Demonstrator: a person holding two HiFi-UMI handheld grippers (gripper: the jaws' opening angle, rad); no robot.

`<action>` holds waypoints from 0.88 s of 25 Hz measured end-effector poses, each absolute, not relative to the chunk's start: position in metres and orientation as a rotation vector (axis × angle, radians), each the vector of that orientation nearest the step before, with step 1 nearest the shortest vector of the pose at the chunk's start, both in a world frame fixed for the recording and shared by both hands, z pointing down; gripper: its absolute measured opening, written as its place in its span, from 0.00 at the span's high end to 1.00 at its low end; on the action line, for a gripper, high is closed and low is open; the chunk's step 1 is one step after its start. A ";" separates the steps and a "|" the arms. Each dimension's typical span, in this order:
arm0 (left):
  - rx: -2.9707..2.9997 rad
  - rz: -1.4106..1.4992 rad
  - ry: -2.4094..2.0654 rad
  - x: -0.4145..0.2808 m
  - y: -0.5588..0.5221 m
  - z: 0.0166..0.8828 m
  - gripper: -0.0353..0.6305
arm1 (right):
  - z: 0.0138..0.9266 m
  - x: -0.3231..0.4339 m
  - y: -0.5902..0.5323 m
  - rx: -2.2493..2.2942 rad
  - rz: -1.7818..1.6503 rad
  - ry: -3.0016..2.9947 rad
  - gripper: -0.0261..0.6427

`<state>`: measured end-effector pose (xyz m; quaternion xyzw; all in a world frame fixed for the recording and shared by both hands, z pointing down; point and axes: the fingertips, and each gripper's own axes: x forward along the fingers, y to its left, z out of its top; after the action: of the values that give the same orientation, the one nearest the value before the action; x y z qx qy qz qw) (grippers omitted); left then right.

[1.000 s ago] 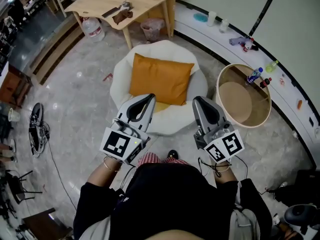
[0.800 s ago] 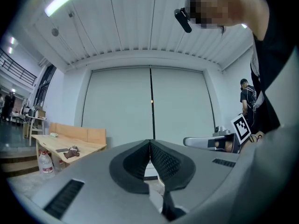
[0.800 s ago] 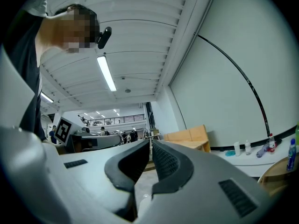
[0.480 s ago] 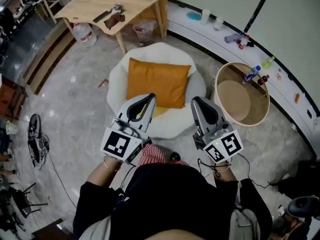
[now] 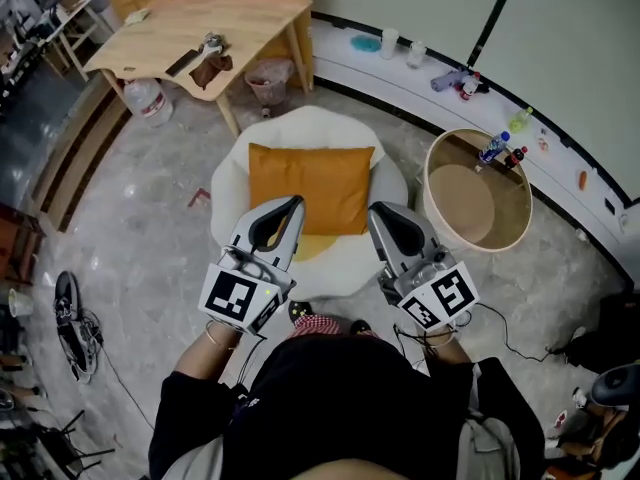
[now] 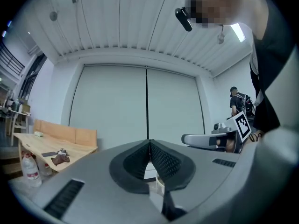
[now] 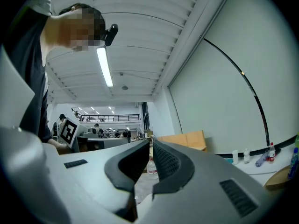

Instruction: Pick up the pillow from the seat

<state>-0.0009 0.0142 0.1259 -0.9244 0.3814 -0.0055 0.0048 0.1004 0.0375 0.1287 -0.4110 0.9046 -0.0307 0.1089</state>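
Observation:
An orange pillow [image 5: 308,185] lies on a round white seat [image 5: 230,163] in the middle of the head view. My left gripper [image 5: 292,204] is shut and empty, its tip over the pillow's near left corner as seen from above. My right gripper [image 5: 374,211] is also shut and empty, just past the pillow's near right corner. Both are held level above the seat's front. In the left gripper view the left gripper [image 6: 149,143] shows jaws pressed together with only the far wall beyond. The right gripper [image 7: 152,141] likewise shows closed jaws, and the pillow is hidden there.
A round wooden tub [image 5: 478,190] stands right of the seat. A wooden table [image 5: 190,28] with small items, a water jug [image 5: 143,98] and a bin [image 5: 268,76] lie beyond. Bottles [image 5: 495,148] line the curved white ledge [image 5: 560,193]. Cables [image 5: 75,313] lie on the floor at left.
Both grippers, still shut, have moved forward toward the seat. The pillow and seat now sit nearer in the head view and the table has come further into it.

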 end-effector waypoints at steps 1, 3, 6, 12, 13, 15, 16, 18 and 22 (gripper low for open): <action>-2.900 -0.019 1.186 -0.004 0.011 0.126 0.93 | 0.128 0.098 0.034 -1.219 -0.083 2.659 0.93; -2.911 -0.036 1.157 -0.009 0.005 0.128 0.93 | 0.127 0.093 0.028 -1.243 -0.072 2.657 0.93; -2.902 -0.038 1.144 -0.023 -0.005 0.127 0.93 | 0.126 0.080 0.018 -1.255 -0.070 2.652 0.93; -2.908 -0.052 1.159 -0.059 -0.023 0.133 0.93 | 0.130 0.048 -0.002 -1.277 -0.089 2.641 0.93; -2.908 -0.058 1.155 -0.065 -0.026 0.134 0.93 | 0.131 0.040 -0.004 -1.269 -0.090 2.653 0.93; -2.916 -0.068 1.141 -0.075 -0.032 0.138 0.93 | 0.134 0.024 -0.008 -1.263 -0.095 2.668 0.93; -2.930 -0.062 1.140 -0.080 -0.035 0.141 0.93 | 0.136 0.018 -0.010 -1.268 -0.102 2.668 0.93; -2.953 -0.034 1.138 -0.086 -0.039 0.144 0.93 | 0.139 0.010 -0.013 -1.285 -0.117 2.661 0.93; -2.959 -0.005 1.123 -0.092 -0.046 0.146 0.93 | 0.142 0.005 -0.014 -1.324 -0.130 2.655 0.93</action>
<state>-0.0921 -0.0457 0.1460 -0.9349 0.3548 -0.0015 -0.0119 0.0052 -0.0138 0.1425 -0.4441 0.8908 -0.0436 0.0858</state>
